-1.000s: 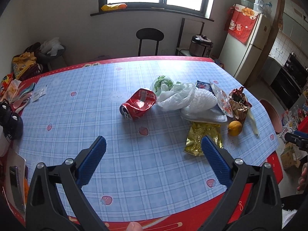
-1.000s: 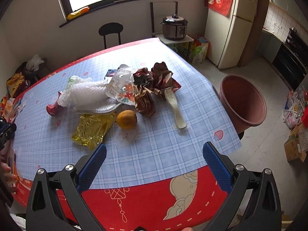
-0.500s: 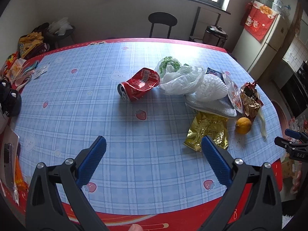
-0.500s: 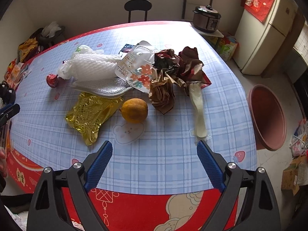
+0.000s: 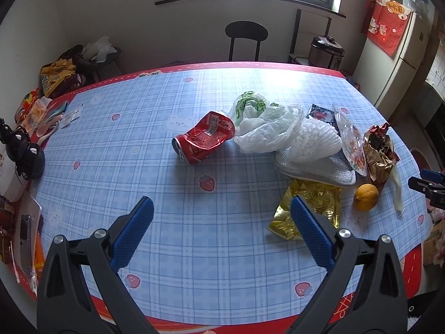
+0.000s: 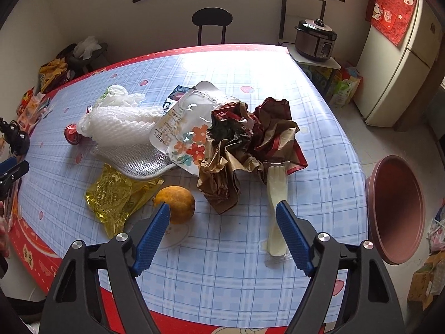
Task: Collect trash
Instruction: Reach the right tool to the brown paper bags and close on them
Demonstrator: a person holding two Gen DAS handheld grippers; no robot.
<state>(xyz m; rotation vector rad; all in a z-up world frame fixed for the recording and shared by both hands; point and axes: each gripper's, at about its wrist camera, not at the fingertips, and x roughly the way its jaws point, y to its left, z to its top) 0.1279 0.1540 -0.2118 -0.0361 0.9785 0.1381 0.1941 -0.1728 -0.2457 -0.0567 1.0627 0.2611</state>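
Observation:
Trash lies on the blue checked table (image 5: 155,150): a crushed red can (image 5: 204,137), a white plastic bag (image 5: 267,130), white foam netting (image 6: 122,125), a silver pouch (image 6: 139,164), a gold foil wrapper (image 6: 116,194), a clear flowered package (image 6: 186,136), crumpled brown paper (image 6: 244,150), a yellowish lemon (image 6: 176,204) and a pale plastic strip (image 6: 276,211). My left gripper (image 5: 222,217) is open and empty, short of the can. My right gripper (image 6: 222,222) is open and empty above the table, between the lemon and the strip.
A brown plastic basin (image 6: 396,208) stands off the table's right edge. A black chair (image 5: 246,37) is at the far side. A fridge (image 6: 400,55) and a rice cooker (image 6: 315,39) stand at the right. Bags and small items clutter the table's left end (image 5: 25,144).
Both grippers have moved forward over the table toward the trash. The right gripper now sits close over the lemon and strip, jaws slightly narrower. Nothing has been picked up.

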